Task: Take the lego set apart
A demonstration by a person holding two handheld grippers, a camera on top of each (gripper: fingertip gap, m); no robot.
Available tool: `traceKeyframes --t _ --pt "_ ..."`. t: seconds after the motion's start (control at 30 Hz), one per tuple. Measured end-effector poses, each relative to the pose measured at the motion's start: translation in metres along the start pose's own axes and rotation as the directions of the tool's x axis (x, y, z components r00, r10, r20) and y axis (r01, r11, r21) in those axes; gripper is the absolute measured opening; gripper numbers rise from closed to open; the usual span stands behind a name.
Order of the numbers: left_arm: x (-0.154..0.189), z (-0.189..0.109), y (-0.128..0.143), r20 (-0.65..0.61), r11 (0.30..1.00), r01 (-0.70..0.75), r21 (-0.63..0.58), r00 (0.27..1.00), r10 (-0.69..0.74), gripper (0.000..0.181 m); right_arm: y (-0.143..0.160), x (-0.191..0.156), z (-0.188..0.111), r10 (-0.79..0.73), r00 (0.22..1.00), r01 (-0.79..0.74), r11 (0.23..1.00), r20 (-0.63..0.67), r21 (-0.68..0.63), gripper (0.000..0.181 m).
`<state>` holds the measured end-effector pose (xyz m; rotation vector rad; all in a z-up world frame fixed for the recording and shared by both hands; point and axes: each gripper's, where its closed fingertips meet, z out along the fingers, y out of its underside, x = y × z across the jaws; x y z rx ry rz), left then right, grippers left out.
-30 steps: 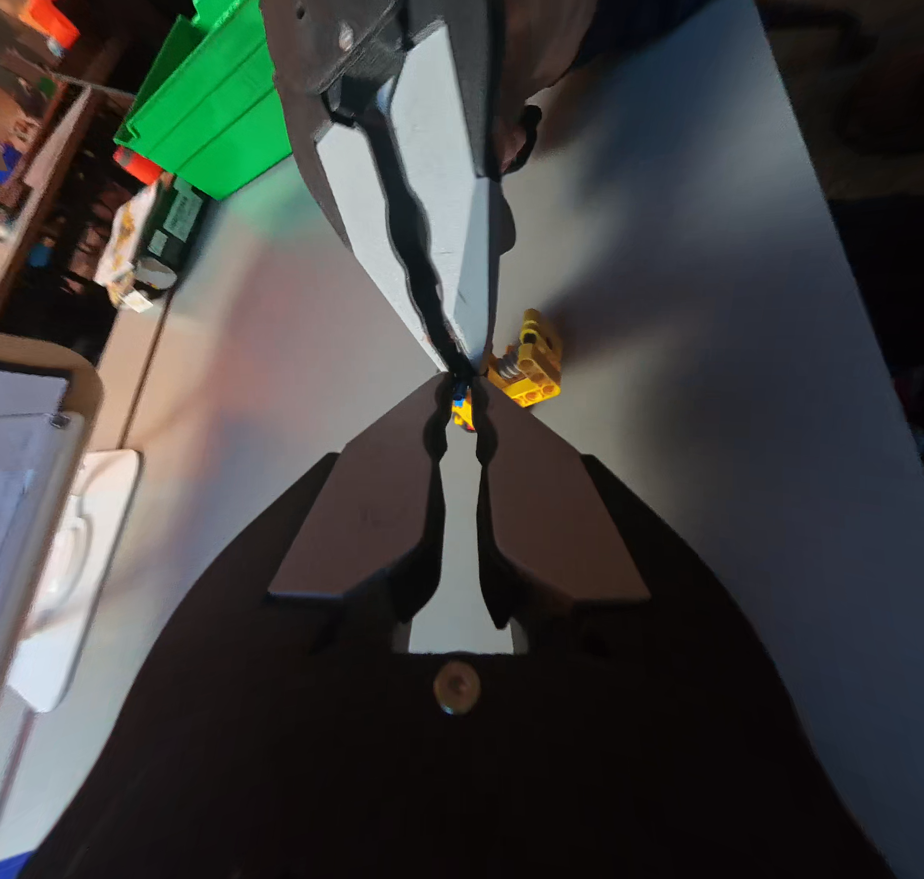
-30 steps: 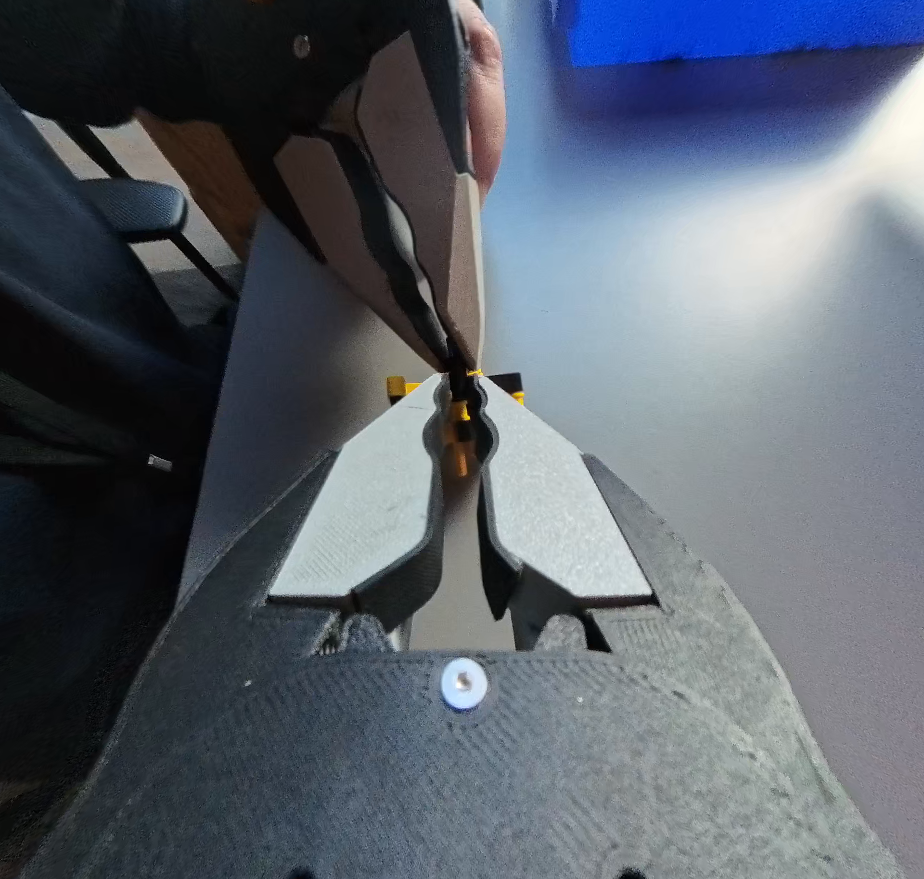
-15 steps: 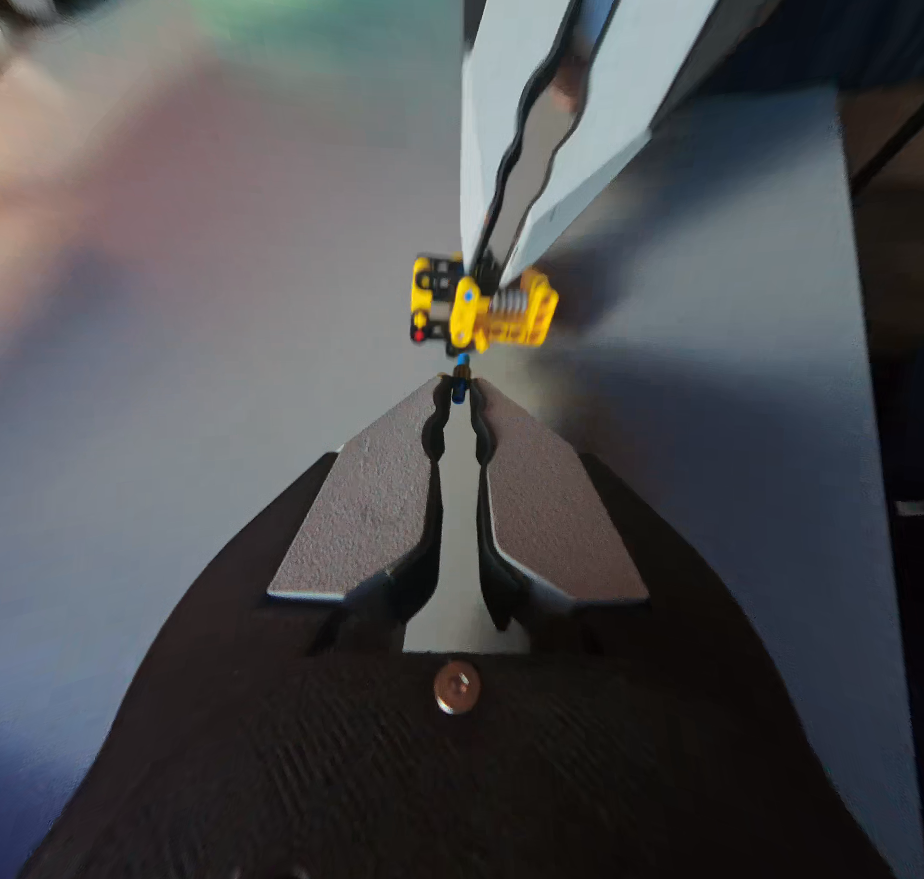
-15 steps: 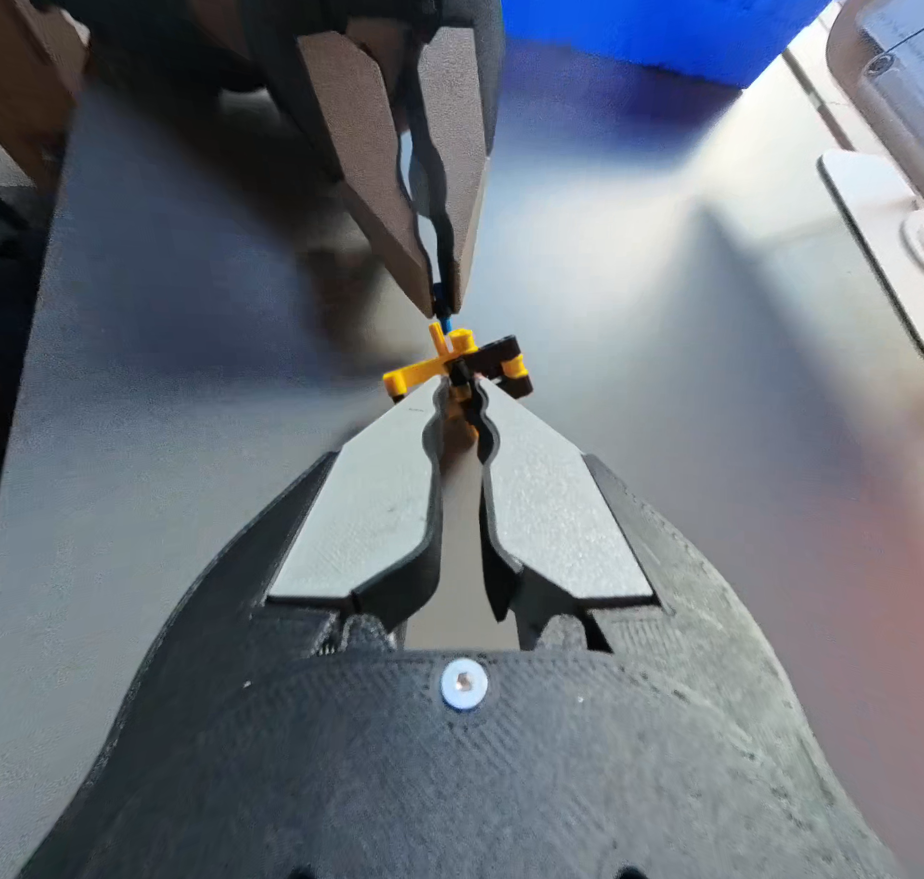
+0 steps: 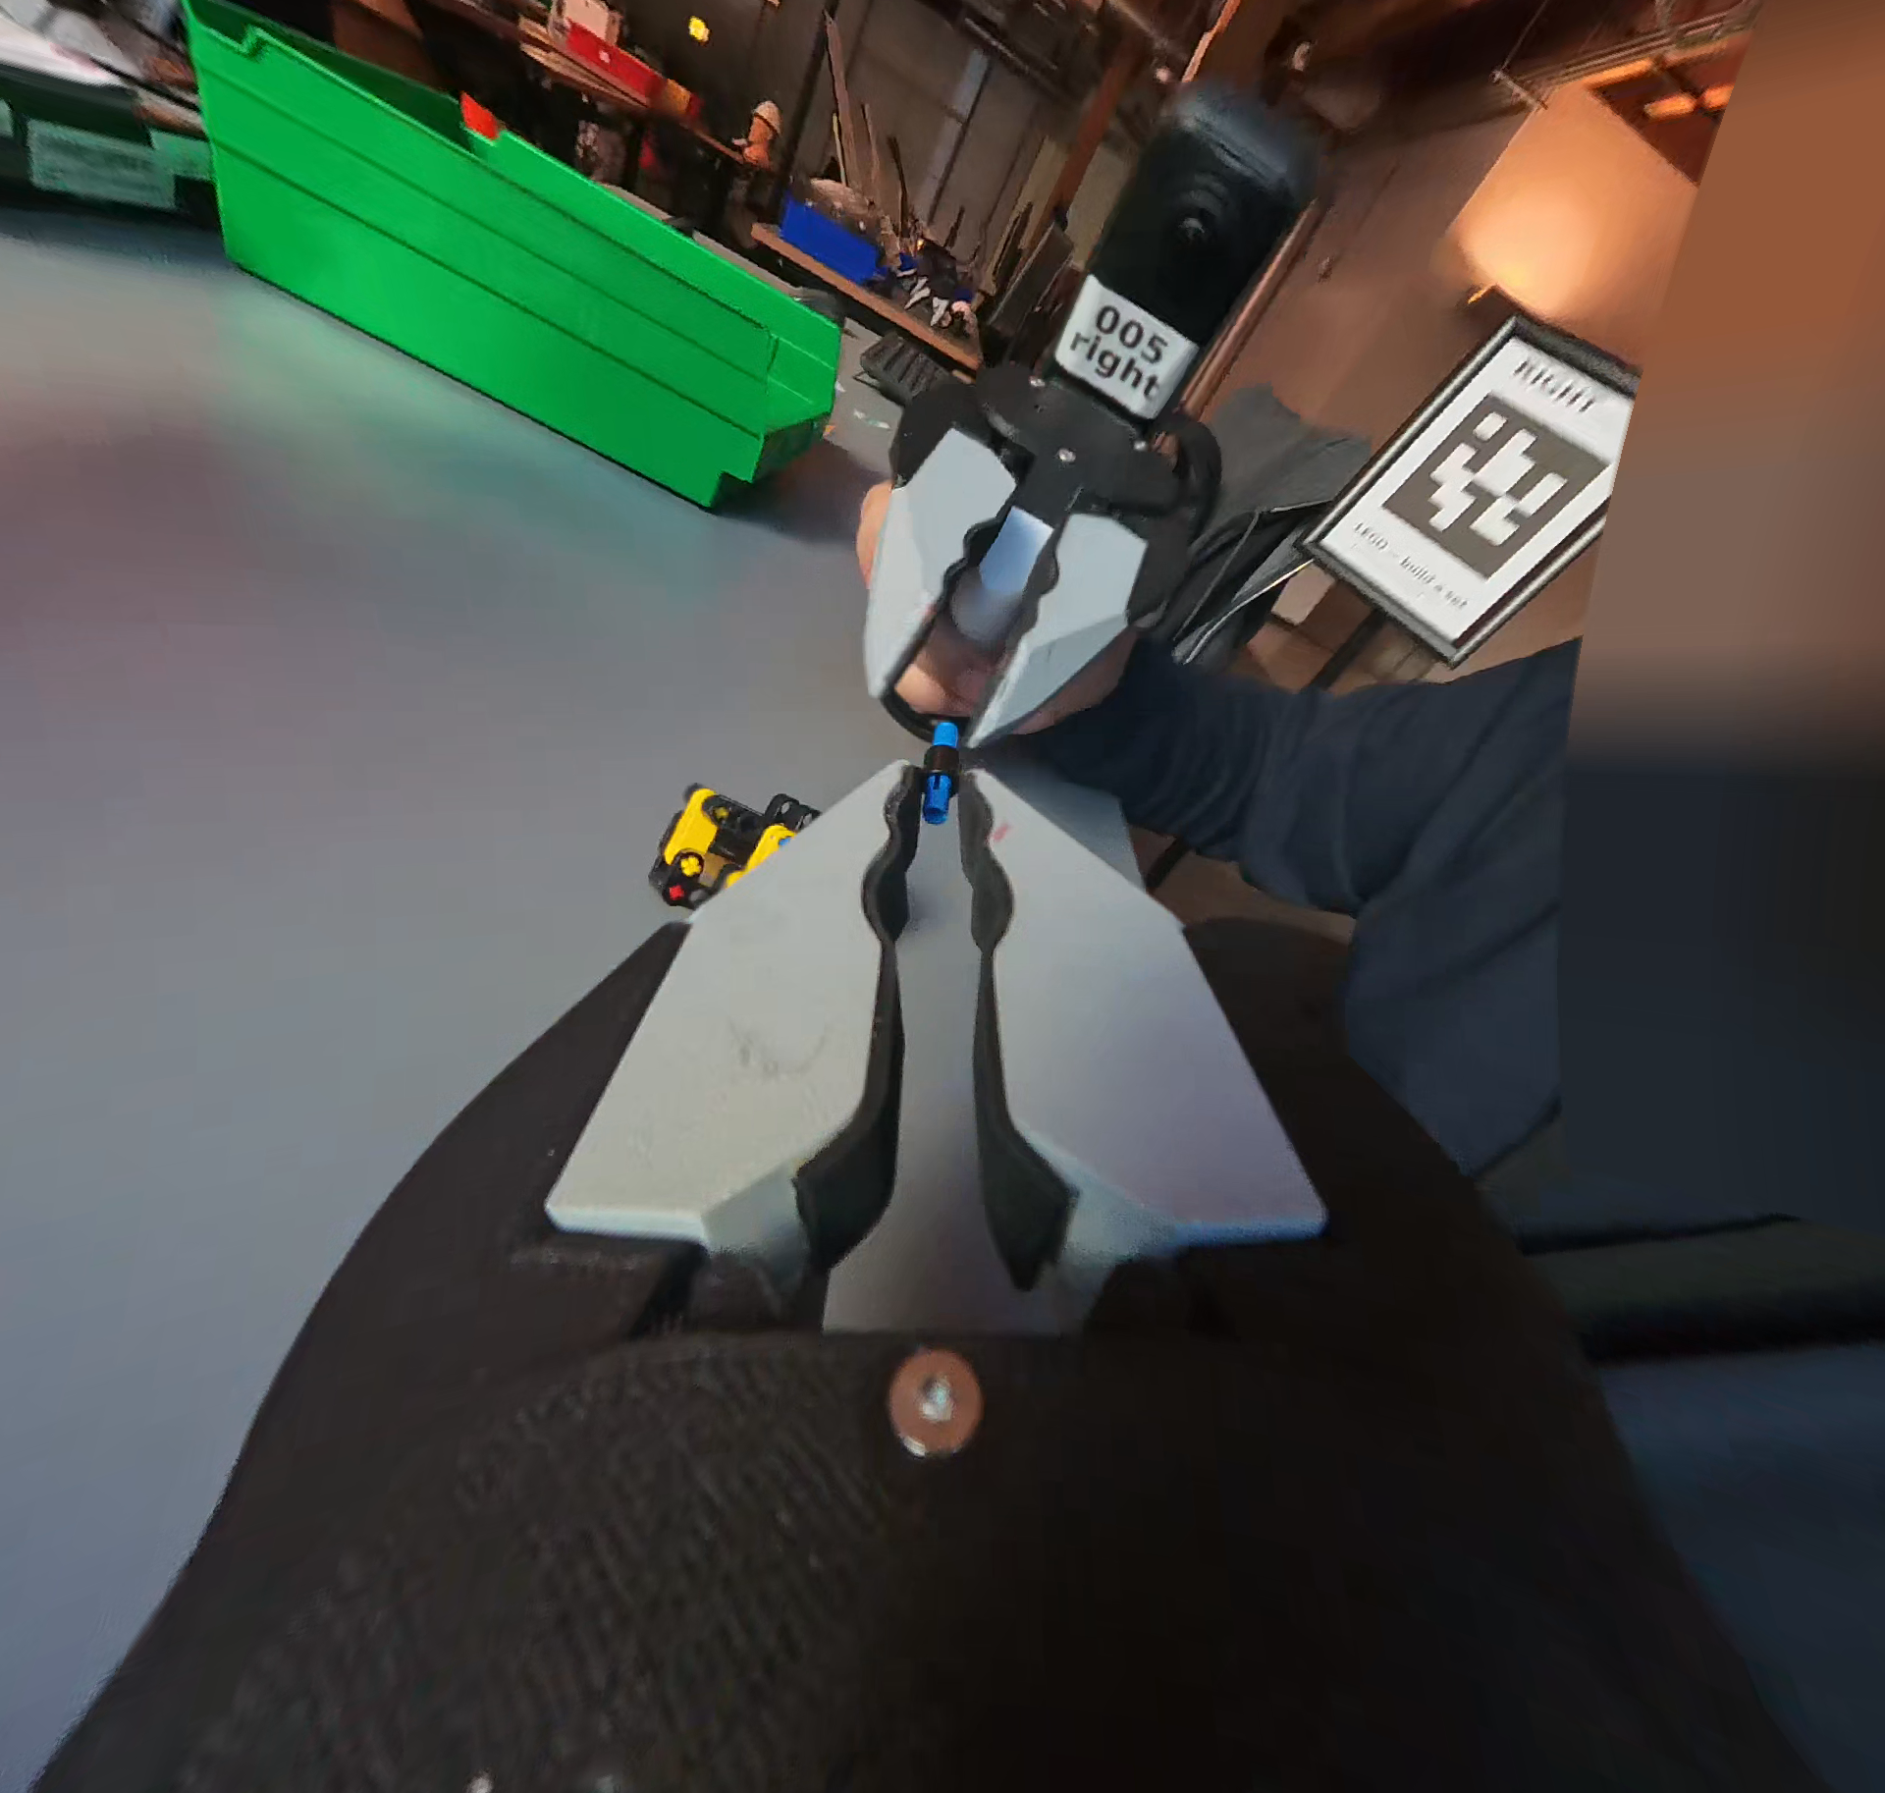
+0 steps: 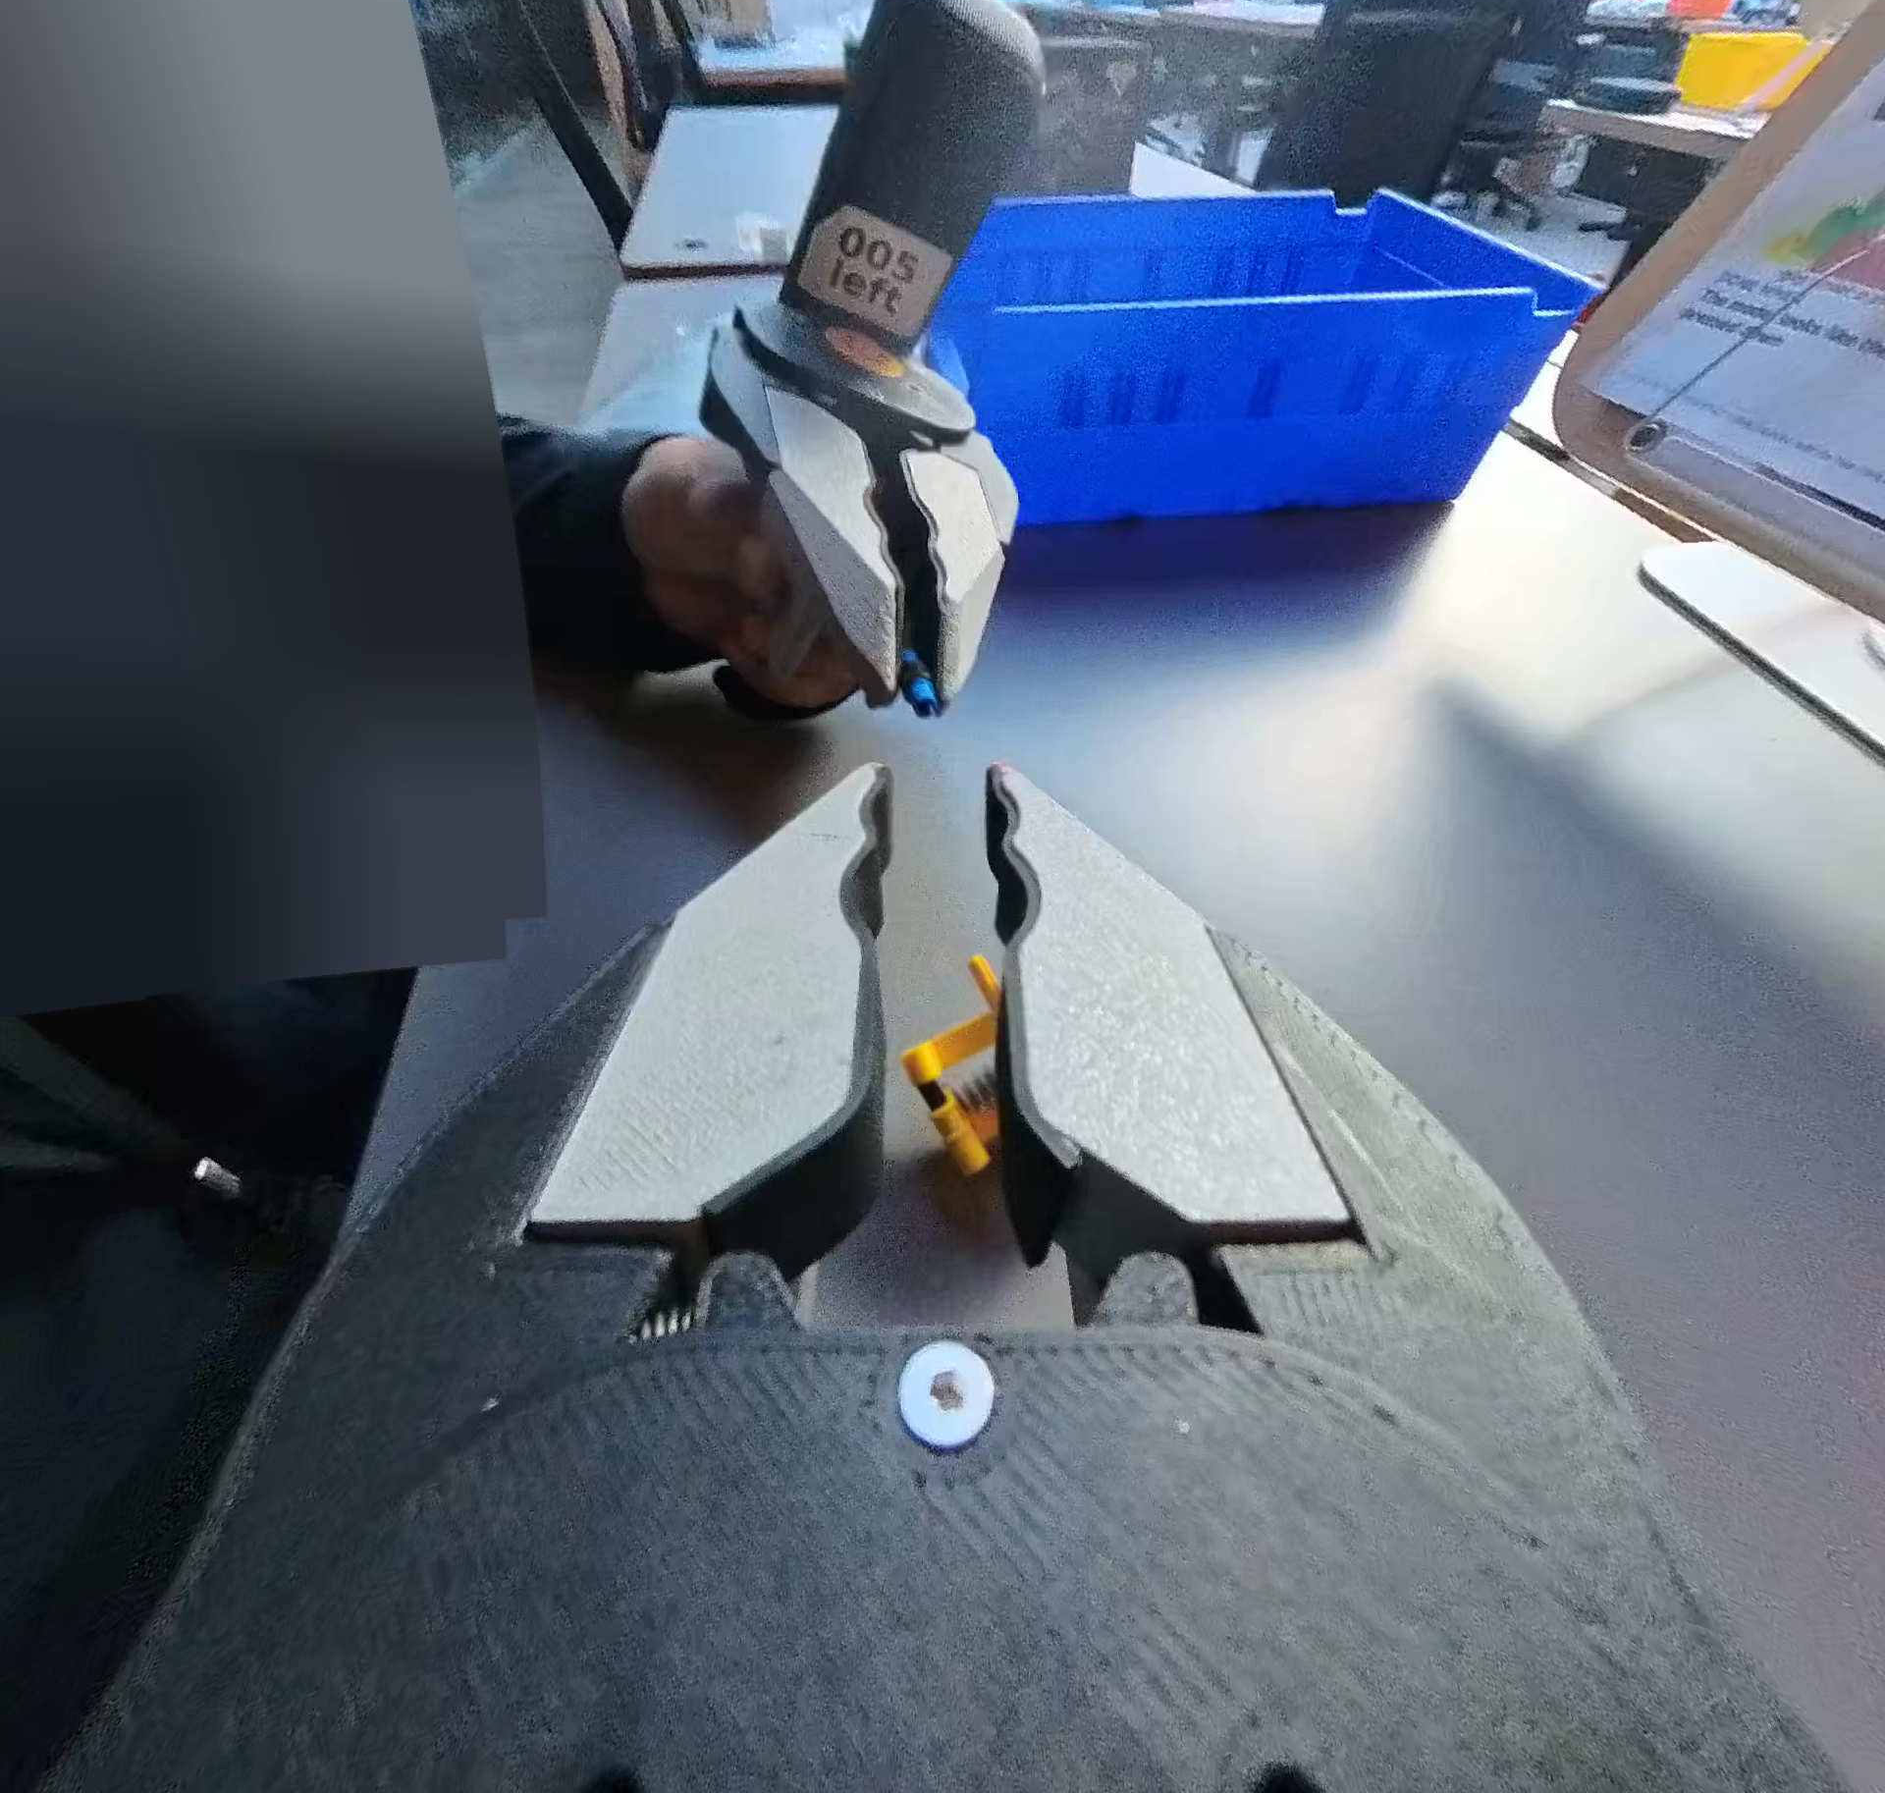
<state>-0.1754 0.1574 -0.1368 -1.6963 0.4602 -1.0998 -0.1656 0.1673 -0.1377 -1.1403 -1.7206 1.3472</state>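
Observation:
My left gripper is shut on a small blue lego pin and holds it above the grey table; it also shows in the right wrist view with the blue pin at its tips. The yellow and black lego set lies on the table left of my left fingers. In the right wrist view the lego set lies on the table below and between my open, empty right gripper. In the left wrist view the right gripper hangs open just beyond the pin.
A green bin stands at the far left of the table. A blue bin stands behind the left gripper. A framed sign and a clipboard stand sit at the table's edges. A person's sleeve reaches in. The grippers are tip to tip, or close to it.
The blue pin has come out of the lego set in my left gripper. My right gripper has opened and let the set go onto the table. Both grippers have risen and moved apart.

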Motion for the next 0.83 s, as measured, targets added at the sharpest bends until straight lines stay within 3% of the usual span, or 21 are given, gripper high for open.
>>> traceKeyframes --t 0.17,0.27,0.4,0.43,0.7,0.83 --pt "0.010 0.008 0.002 0.102 0.953 -0.293 -0.074 0.949 0.300 0.004 -0.012 -0.006 -0.001 0.050 0.997 -0.055 0.995 0.065 0.078 0.012" --pt "0.012 0.008 0.002 0.178 0.854 -0.499 -0.144 0.836 0.519 0.004 -0.012 -0.012 -0.001 -0.010 0.998 0.005 0.997 0.066 0.074 0.012" --pt "0.017 0.010 0.005 0.202 0.734 -0.646 -0.212 0.706 0.679 0.004 -0.010 -0.020 0.003 -0.055 0.996 0.052 0.997 0.069 0.052 0.010" --pt "0.018 0.011 0.005 0.204 0.717 -0.663 -0.215 0.687 0.697 0.004 -0.009 -0.023 0.004 -0.067 0.995 0.064 0.997 0.075 0.045 0.003" --pt "0.022 0.013 0.004 0.204 0.703 -0.681 -0.205 0.673 0.711 0.004 -0.011 -0.026 0.002 -0.086 0.993 0.082 0.995 0.078 0.055 0.002" --pt "0.030 0.014 -0.008 0.208 0.768 -0.634 -0.087 0.743 0.637 0.005 -0.028 -0.027 -0.004 -0.049 0.994 0.034 0.989 0.099 0.144 0.001"
